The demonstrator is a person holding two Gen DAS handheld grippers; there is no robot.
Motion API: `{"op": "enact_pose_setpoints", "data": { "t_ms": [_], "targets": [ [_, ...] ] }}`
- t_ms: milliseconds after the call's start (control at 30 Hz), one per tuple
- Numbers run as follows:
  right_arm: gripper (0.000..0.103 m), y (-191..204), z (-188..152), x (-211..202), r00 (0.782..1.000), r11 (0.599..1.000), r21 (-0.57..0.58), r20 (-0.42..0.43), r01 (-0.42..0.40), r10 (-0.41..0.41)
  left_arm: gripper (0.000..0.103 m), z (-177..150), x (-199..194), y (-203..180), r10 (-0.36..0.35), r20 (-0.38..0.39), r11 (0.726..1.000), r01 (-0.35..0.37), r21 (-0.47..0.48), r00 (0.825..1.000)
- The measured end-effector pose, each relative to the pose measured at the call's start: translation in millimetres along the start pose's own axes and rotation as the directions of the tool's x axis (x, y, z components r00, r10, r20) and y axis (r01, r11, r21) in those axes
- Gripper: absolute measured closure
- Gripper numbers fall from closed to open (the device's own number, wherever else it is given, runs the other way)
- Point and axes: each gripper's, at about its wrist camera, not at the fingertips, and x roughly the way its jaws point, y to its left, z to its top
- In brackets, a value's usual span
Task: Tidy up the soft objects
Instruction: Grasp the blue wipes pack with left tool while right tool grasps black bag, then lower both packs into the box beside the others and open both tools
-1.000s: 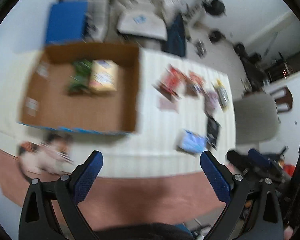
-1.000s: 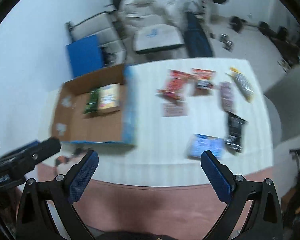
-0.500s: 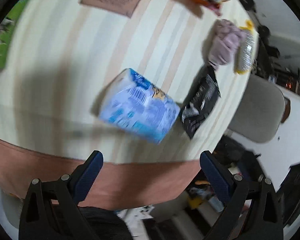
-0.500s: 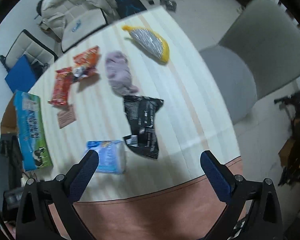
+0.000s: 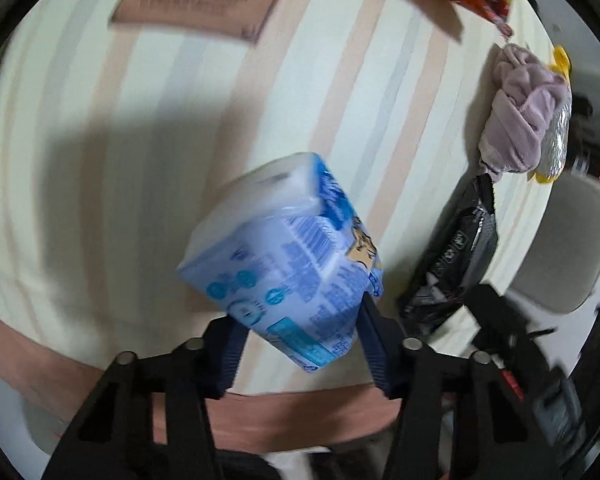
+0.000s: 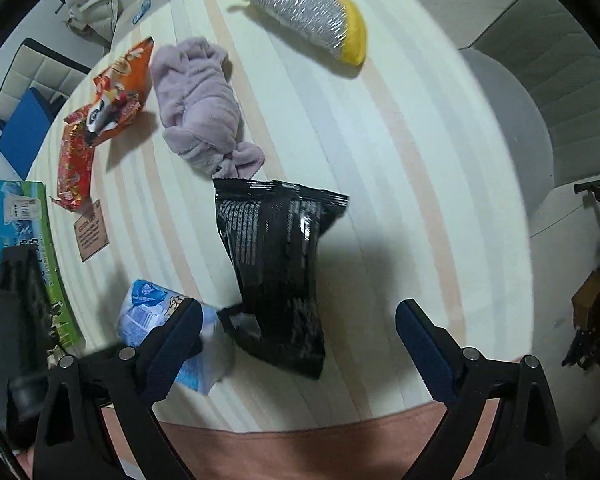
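Note:
My left gripper (image 5: 300,320) points down at a blue and white tissue pack (image 5: 284,248) on the striped tablecloth. Its jaws are closing, and the blue pads press on both sides of the pack's near end. The same pack (image 6: 148,312) shows at the lower left of the right wrist view. My right gripper (image 6: 298,312) hangs over a black foil packet (image 6: 276,248). Its jaws are closing slightly but stand wide, with the packet's lower end between them, untouched. A purple plush cloth (image 6: 200,104) and a yellow and silver plush (image 6: 308,12) lie farther back.
Orange and red snack bags (image 6: 100,120) and a brown card (image 6: 92,236) lie to the left. A blue and green carton wall (image 6: 20,232) stands at the far left. A grey chair (image 6: 540,100) sits past the table's right edge. The table's pink edge (image 6: 300,440) is close below.
Both grippers dropped from a high view of the whole table to just above it. The left one went from wide open to closed around the tissue pack. The right one came over the black packet.

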Motion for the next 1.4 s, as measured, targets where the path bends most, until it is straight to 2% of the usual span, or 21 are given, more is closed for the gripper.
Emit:
{"op": "enact_pose_setpoints", "data": {
  "t_ms": [67, 133, 200, 233, 300, 367, 400, 567, 600, 733, 933, 1000, 1100, 1267, 1400],
  "targets": [
    [0.006, 2.7, 5.2, 9.2, 1.0, 1.0, 0.002, -0.016, 0.0, 0.0, 0.059, 1.6, -6.5, -2.9, 0.065, 0.039, 0.995, -0.068, 0.077, 0.997],
    [0.01, 4.9, 8.7, 19.9, 0.999, 1.0, 0.007, -0.033, 0.002, -0.002, 0.059, 2.8, -9.4, -3.0, 0.088, 0.057, 0.989, -0.094, 0.117, 0.994],
    [0.013, 7.2, 10.0, 30.5, 0.999, 1.0, 0.013, -0.051, 0.012, -0.011, 0.06, 5.1, -10.0, -0.5, 0.083, 0.055, 0.987, -0.09, 0.131, 0.995],
    [0.014, 12.2, 9.2, 29.1, 0.999, 0.999, -0.001, -0.032, 0.035, -0.035, 0.061, 6.4, -10.4, -0.2, 0.072, 0.051, 0.988, -0.078, 0.131, 0.996],
    [0.026, 20.4, 7.6, 28.2, 0.996, 0.996, -0.029, -0.017, 0.087, -0.088, 0.064, 7.9, -12.9, 2.3, 0.057, 0.051, 0.989, -0.064, 0.133, 0.997],
    [0.043, 27.0, 3.5, 24.1, 0.994, 0.993, -0.042, 0.006, 0.108, -0.108, 0.069, 7.1, -12.4, 2.6, 0.052, 0.067, 0.987, -0.062, 0.15, 0.996],
    [0.055, 28.7, 1.9, 22.8, 0.994, 0.993, -0.042, 0.008, 0.113, -0.112, 0.07, 5.6, -13.5, 1.3, 0.051, 0.075, 0.985, -0.062, 0.159, 0.996],
    [0.059, 38.7, -17.3, 14.2, 0.995, 0.993, -0.062, 0.007, 0.101, -0.101, 0.077, 1.4, -38.8, -0.7, 0.043, 0.117, 0.976, -0.067, 0.209, 0.992],
    [0.059, 42.2, -22.7, 9.4, 0.996, 0.994, -0.067, 0.011, 0.091, -0.09, 0.077, -2.9, -49.7, 11.2, 0.039, 0.127, 0.973, -0.067, 0.221, 0.991],
    [0.059, 67.7, -46.1, -21.4, 0.999, 0.995, -0.097, 0.042, 0.037, -0.033, 0.078, -20.2, -96.5, 13.3, -0.007, 0.201, 0.958, -0.052, 0.284, 0.98],
    [0.059, 139.2, -82.9, -88.4, 0.99, 0.979, -0.2, 0.123, -0.04, 0.065, 0.078, -42.7, -199.6, 54.7, -0.073, 0.336, 0.931, -0.057, 0.362, 0.939],
    [0.059, 175.0, -92.0, -107.4, 0.984, 0.968, -0.24, 0.143, -0.068, 0.105, 0.078, -46.2, -234.3, 77.1, -0.069, 0.383, 0.926, -0.084, 0.368, 0.921],
    [0.059, 235.0, -104.0, -129.6, 0.974, 0.947, -0.302, 0.159, -0.105, 0.158, 0.078, -43.9, -278.0, 117.8, -0.06, 0.422, 0.924, -0.11, 0.367, 0.904],
    [0.059, 340.1, -111.7, -136.2, 0.969, 0.913, -0.394, 0.166, -0.103, 0.181, 0.078, -21.6, -322.8, 187.7, 0.019, 0.474, 0.925, -0.196, 0.327, 0.88],
    [0.059, 405.0, -100.1, -116.3, 0.976, 0.901, -0.431, 0.167, -0.057, 0.142, 0.078, 21.4, -339.6, 237.3, 0.088, 0.483, 0.927, -0.25, 0.281, 0.871]
  ]
}}
